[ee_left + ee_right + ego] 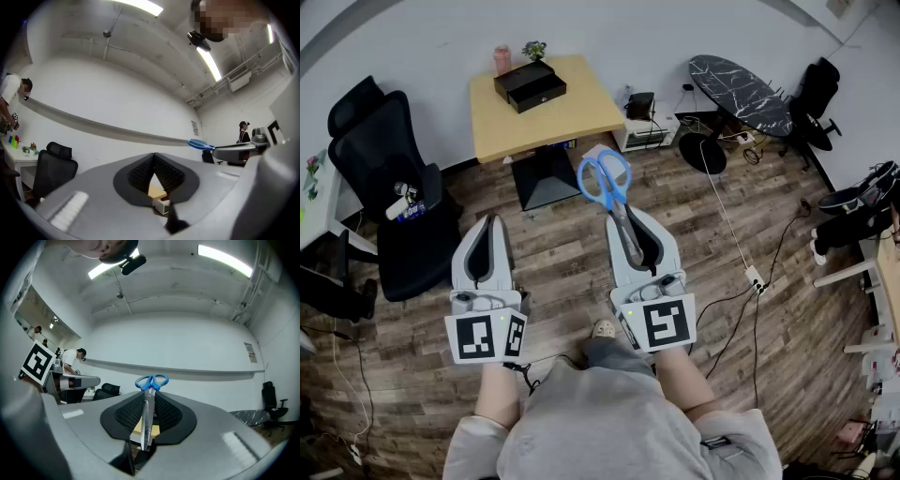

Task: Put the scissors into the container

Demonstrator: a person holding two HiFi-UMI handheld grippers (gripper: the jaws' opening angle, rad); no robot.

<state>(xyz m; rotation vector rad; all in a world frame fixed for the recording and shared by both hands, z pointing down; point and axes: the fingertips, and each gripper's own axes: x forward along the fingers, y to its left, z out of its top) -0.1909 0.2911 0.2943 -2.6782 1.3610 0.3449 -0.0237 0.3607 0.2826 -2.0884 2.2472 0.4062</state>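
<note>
Blue-handled scissors [606, 181] stick forward out of my right gripper [630, 217], which is shut on their steel blades; the handles point toward the table. In the right gripper view the scissors [151, 382] stand upright between the black pads. My left gripper [491, 229] hangs beside it at the left, shut and holding nothing. In the left gripper view the scissors' handles [200, 144] show at the right. A black open box [530, 85] sits on the small wooden table [553, 120] ahead.
A black office chair [389, 178] stands at the left, a dark marble oval table [741, 94] at the back right. A pink bottle [502, 58] and a small plant [533, 50] stand on the wooden table. Cables and a power strip [757, 280] lie on the wood floor.
</note>
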